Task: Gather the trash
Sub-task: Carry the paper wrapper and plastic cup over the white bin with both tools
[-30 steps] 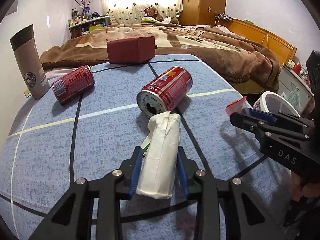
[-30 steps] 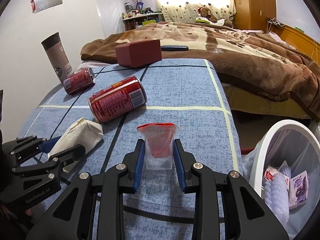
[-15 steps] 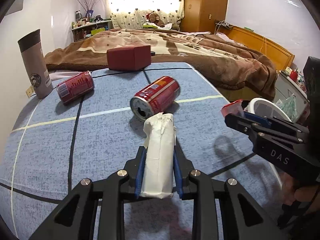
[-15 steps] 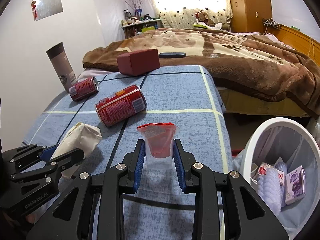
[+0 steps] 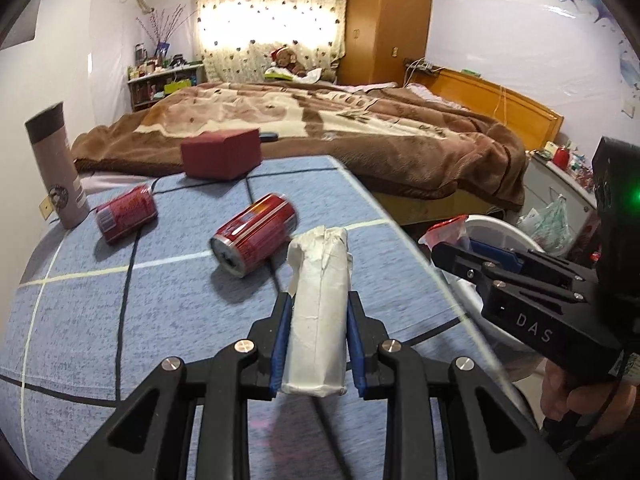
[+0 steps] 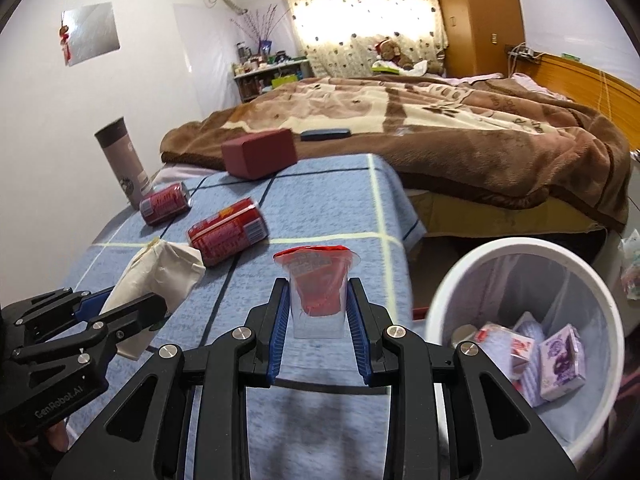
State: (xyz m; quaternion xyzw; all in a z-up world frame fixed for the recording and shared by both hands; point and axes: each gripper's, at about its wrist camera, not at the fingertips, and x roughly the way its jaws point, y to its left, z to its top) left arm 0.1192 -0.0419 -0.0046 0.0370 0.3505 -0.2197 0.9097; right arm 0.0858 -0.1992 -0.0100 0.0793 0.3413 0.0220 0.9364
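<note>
My left gripper [image 5: 318,300] is shut on a white paper packet [image 5: 320,276], held upright off the blue tablecloth [image 5: 160,320]. A clear plastic cup with a red foil lid [image 6: 316,280] sits between the pads of my right gripper [image 6: 318,290], which is shut on it. That cup hangs over the table's right edge, close to a white bin [image 6: 520,242] that holds several wrappers. Two red cans lie on their sides on the cloth, one in the middle [image 5: 254,240] and one further left [image 5: 126,214]. The right wrist view shows the left gripper with its packet [image 6: 160,272] at lower left.
A grey tumbler [image 5: 56,164] stands at the table's far left corner. A dark red box [image 5: 222,154] sits at the far edge. Behind it is a bed with a brown blanket [image 5: 360,132]. A person's hand [image 5: 576,392] holds the right gripper.
Both grippers have risen and drifted right toward the bin. The left jaws closed tighter on the packet and lifted it off the cloth. The cans have not moved.
</note>
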